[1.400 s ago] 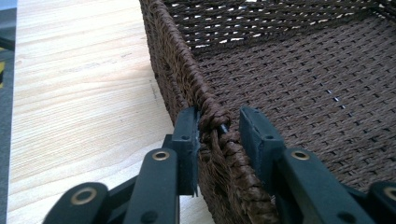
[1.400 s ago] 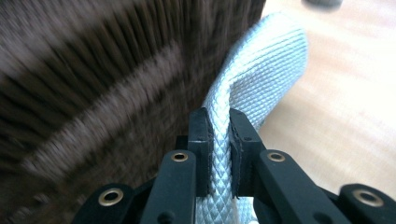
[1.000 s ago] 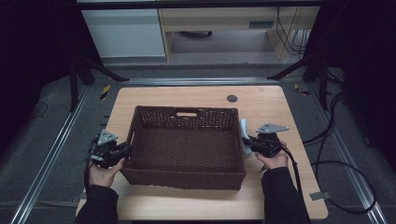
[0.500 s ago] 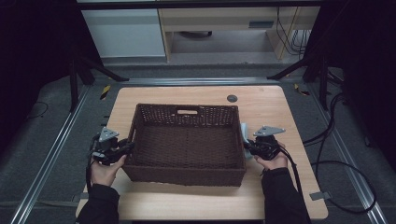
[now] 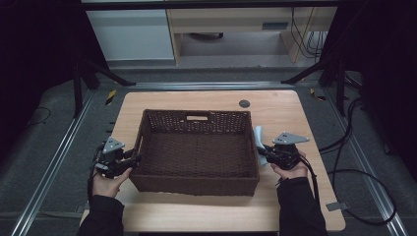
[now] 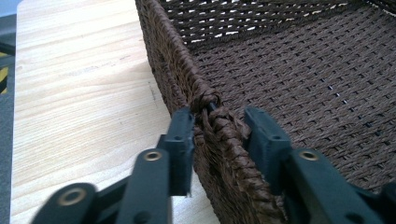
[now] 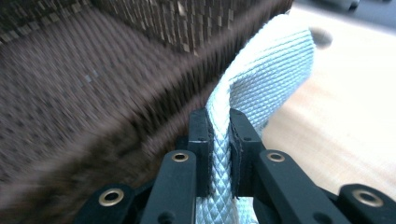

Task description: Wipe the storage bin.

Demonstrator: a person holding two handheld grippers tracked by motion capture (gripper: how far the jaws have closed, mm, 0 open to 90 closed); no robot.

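An empty dark brown woven basket stands in the middle of the wooden table. My left gripper straddles its left rim: one jaw lies against the outside of the wall, the other stands just off the braid inside. These jaws have just been closing, with the rim between them. Beside the basket's right wall, my right gripper is shut on a pale woven strap. The strap curls up and over beyond the jaws.
A small dark round hole sits in the tabletop behind the basket. Metal rails run along the floor on both sides. Cables trail at the right, and pale cabinets stand beyond the table.
My right hand has shifted slightly with the pale strap in its jaws. The basket and my left hand stay where they were.
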